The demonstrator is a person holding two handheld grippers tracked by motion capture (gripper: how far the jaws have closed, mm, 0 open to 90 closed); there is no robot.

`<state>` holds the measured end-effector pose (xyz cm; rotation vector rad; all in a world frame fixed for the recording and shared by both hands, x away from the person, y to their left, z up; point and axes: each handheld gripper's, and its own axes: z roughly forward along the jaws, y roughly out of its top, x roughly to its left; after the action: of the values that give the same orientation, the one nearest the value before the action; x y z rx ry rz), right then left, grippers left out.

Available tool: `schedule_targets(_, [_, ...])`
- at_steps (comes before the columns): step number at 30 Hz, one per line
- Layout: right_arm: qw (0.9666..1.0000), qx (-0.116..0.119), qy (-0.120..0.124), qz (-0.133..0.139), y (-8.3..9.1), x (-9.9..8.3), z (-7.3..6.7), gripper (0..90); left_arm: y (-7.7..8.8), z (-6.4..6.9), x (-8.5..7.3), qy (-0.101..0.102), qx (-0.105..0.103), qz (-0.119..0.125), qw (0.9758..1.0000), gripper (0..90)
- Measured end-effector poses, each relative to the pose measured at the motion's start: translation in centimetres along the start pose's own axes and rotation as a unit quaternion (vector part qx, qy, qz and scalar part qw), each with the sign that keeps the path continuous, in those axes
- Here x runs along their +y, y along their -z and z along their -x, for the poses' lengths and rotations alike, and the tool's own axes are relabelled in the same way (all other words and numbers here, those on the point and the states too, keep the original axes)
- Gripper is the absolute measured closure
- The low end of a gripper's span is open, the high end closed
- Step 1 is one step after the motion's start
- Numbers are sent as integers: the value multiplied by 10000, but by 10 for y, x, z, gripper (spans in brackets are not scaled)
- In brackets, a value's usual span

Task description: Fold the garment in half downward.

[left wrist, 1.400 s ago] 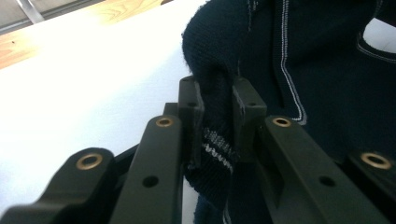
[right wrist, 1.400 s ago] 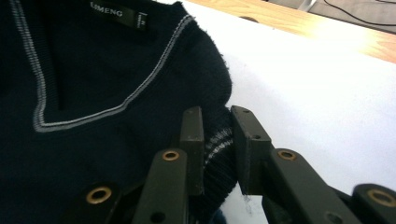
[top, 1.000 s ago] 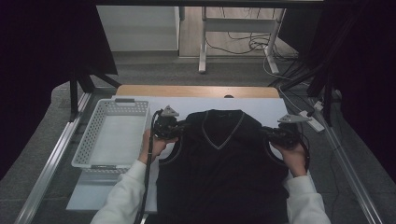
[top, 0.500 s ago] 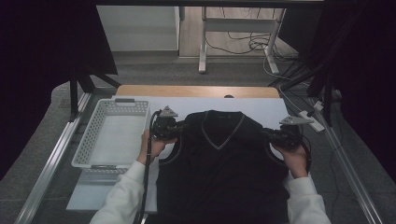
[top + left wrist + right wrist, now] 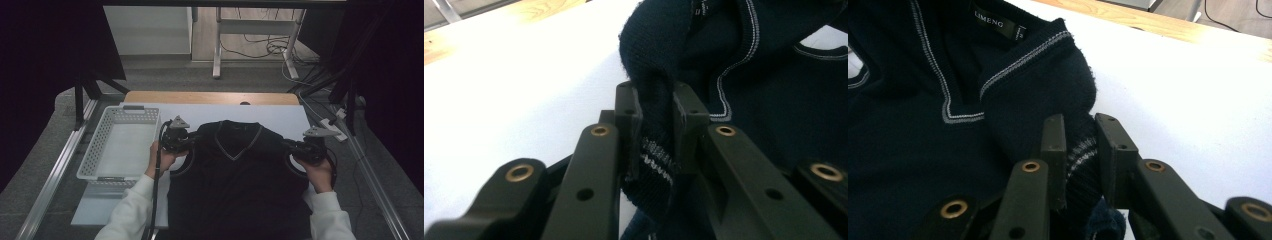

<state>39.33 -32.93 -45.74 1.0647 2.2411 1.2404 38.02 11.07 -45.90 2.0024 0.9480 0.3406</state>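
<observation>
White tabletop (image 5: 280, 117) with a wooden far edge carries the scene; at its left sits a white perforated plastic basket (image 5: 120, 145); just right of it the left gripper (image 5: 192, 141) is clamped on one shoulder of the dark navy knitted V-neck vest with pale trim (image 5: 235, 185), fabric bunched between its jaws; vest lies flat mid-table; at the far right the right gripper (image 5: 291, 146) pinches the other shoulder likewise.

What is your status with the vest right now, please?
Left gripper and right gripper shut on vest shoulders. Vest flat on table. Nothing obstructing.
</observation>
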Motion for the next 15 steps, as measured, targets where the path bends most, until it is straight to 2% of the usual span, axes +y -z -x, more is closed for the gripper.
schedule_targets(15, [9999,82,70,29,16,-7,-16,751,13,10,-8,-73,-80,-7,9999,755])
